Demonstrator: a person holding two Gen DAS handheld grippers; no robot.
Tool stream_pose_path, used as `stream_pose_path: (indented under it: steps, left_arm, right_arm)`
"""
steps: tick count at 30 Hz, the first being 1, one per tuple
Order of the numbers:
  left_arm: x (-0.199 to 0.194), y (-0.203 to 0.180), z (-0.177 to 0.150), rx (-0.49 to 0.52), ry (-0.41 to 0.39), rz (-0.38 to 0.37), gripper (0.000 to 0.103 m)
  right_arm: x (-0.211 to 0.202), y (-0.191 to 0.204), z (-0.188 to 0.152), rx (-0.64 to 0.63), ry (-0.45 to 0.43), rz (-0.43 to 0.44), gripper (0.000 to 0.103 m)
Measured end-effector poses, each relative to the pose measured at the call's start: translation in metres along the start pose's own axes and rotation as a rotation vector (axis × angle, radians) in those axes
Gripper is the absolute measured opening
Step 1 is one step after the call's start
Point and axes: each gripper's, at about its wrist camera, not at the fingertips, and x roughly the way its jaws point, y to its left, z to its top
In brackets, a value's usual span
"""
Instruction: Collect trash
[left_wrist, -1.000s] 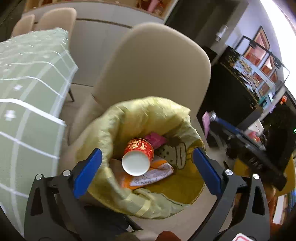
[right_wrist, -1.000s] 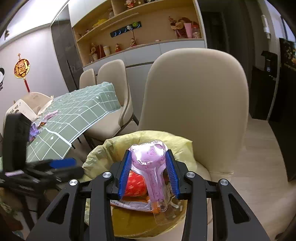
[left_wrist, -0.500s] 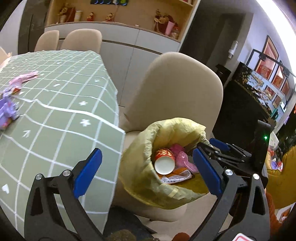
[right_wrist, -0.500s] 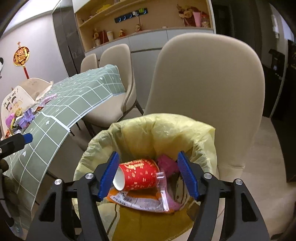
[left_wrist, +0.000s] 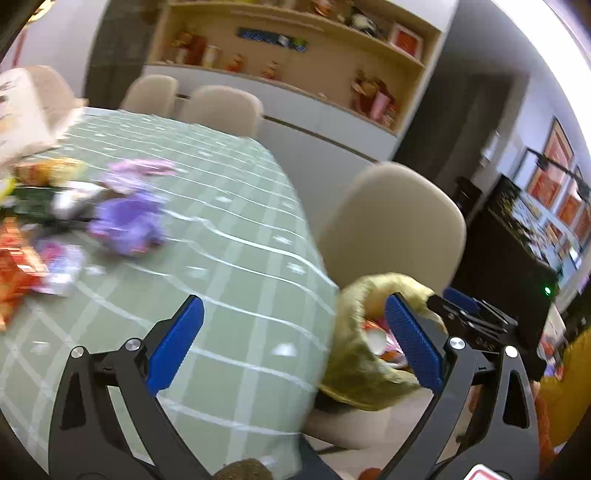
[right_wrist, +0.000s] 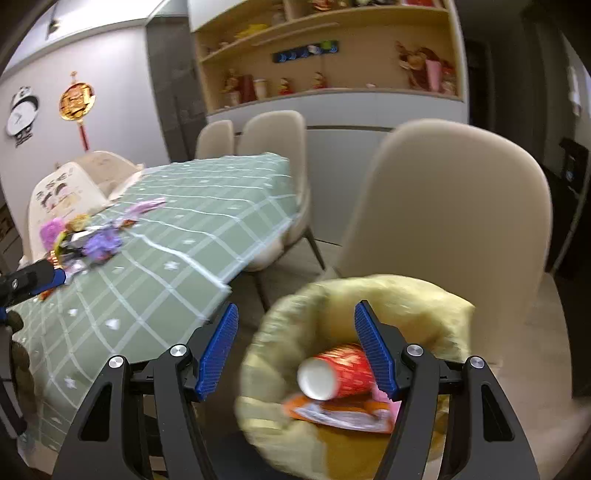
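Yellow trash bag (right_wrist: 369, 306) sits open on chair (right_wrist: 461, 206) beside table (right_wrist: 177, 258), handy for drops. Both grippers, left (left_wrist: 291, 339) and right (right_wrist: 295, 347), spread, empty; wrappers (left_wrist: 125, 221) remain far left.

Table (right_wrist: 207, 221): sage-green cloth with a white grid and small white motifs. Trash bag (right_wrist: 406, 295): pale yellow-green. Cup (right_wrist: 336, 371) inside it: red with gold print, white interior; beneath lies an orange-and-white wrapper (right_wrist: 340, 415). Litter on the table (left_wrist: 125, 221): purple, pink, orange and dark green (blurred). Chair (right_wrist: 461, 206): beige. Both grippers, left (left_wrist: 293, 343) and right (right_wrist: 295, 350): black frames, blue pads.
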Motion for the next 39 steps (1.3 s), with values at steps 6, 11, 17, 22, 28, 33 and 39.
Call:
stream_pose_path:
  steps: [6, 11, 17, 22, 28, 33, 39]
  left_arm:
    - [-0.050, 0.078, 0.006, -0.073, -0.078, 0.134, 0.094]
    - [-0.074, 0.135, 0.007, -0.062, -0.043, 0.182, 0.094]
    - [-0.070, 0.182, 0.015, 0.026, 0.016, 0.257, 0.094]
    - [-0.051, 0.212, 0.017, -0.006, 0.113, 0.253, 0.080]
    - [-0.038, 0.223, 0.018, -0.058, 0.193, 0.203, 0.059]
    - [-0.057, 0.227, 0.007, -0.103, 0.174, 0.175, 0.016]
    - [-0.101, 0.242, -0.012, -0.198, 0.050, 0.285, 0.012]
  right_arm:
    - [0.009, 0.075, 0.005, -0.122, -0.001, 0.076, 0.062]
    - [0.024, 0.126, 0.006, -0.177, 0.021, 0.148, 0.062]
    - [0.032, 0.176, -0.004, -0.272, 0.049, 0.202, 0.062]
    - [0.037, 0.199, -0.012, -0.330, 0.070, 0.206, 0.062]
    - [0.045, 0.213, -0.010, -0.326, 0.097, 0.233, 0.062]
    - [0.053, 0.233, 0.001, -0.322, 0.099, 0.294, 0.062]
    - [0.071, 0.281, 0.016, -0.412, 0.110, 0.353, 0.062]
